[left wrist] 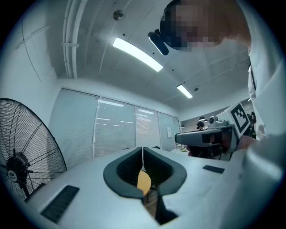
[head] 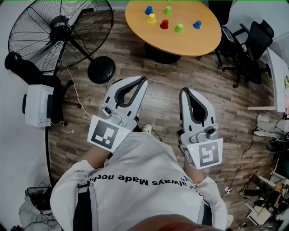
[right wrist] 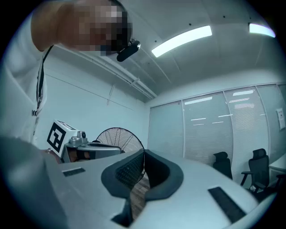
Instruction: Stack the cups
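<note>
Several small cups stand apart on a round wooden table [head: 189, 38] far ahead: two blue cups [head: 148, 10] [head: 197, 24], two green cups [head: 168, 10] [head: 179, 28], a yellow cup [head: 151, 18] and a red cup [head: 164, 24]. My left gripper [head: 144, 79] is held close to the person's chest, well short of the table, its jaws shut and empty. My right gripper [head: 184, 92] is beside it, also shut on nothing. In the left gripper view the tips [left wrist: 142, 148] meet, with a sliver of the table behind them. In the right gripper view the tips [right wrist: 144, 153] touch too.
A large black floor fan [head: 61, 34] stands at the left, with a white box [head: 38, 105] and cables on the wood floor beside it. Black office chairs [head: 250, 45] stand right of the table. Clutter lies at the lower right [head: 266, 189].
</note>
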A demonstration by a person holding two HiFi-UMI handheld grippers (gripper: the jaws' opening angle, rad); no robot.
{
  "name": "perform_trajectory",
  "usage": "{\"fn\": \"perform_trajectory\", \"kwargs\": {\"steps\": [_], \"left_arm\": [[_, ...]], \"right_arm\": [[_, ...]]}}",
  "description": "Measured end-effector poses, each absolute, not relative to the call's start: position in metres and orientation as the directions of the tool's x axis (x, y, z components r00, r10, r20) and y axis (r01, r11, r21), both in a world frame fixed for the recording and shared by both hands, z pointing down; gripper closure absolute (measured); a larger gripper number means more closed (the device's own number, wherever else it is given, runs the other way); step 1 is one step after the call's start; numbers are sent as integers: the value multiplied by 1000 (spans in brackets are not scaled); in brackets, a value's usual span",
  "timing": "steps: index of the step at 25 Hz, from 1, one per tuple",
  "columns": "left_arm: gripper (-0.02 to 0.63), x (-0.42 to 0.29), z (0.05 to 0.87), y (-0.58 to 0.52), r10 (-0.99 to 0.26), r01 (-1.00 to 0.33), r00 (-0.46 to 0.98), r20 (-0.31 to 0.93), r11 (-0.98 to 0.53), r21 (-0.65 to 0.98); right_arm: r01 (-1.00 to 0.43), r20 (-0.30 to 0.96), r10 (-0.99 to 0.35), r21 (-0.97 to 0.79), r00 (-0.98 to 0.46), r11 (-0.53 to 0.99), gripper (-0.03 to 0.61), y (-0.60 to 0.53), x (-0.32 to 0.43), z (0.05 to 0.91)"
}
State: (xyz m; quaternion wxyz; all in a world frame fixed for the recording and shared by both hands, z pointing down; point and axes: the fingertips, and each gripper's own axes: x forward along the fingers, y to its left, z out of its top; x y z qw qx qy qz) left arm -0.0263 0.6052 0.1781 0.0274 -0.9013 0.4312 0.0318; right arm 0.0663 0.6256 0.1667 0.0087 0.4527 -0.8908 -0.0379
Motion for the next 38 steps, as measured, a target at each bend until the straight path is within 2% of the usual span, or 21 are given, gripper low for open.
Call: {"fn": "perform_trajectory", "kwargs": {"steps": [11, 30, 38], "left_arm": [[584, -40, 180, 559, -770, -774, 631, -90, -633, -15], [584, -118, 179, 443, -742, -745, 665, -85, -668, -4], [584, -125, 184, 419, -728, -730, 680, -84, -683, 7]], "right_arm": [[-807, -24, -808, 74, -588, 586, 551, 581, 50, 169], [-834, -23, -835, 76, -549, 546, 551, 465, -28, 165], [-837, 1, -840, 82, -543, 541, 551, 441, -41, 171]]}}
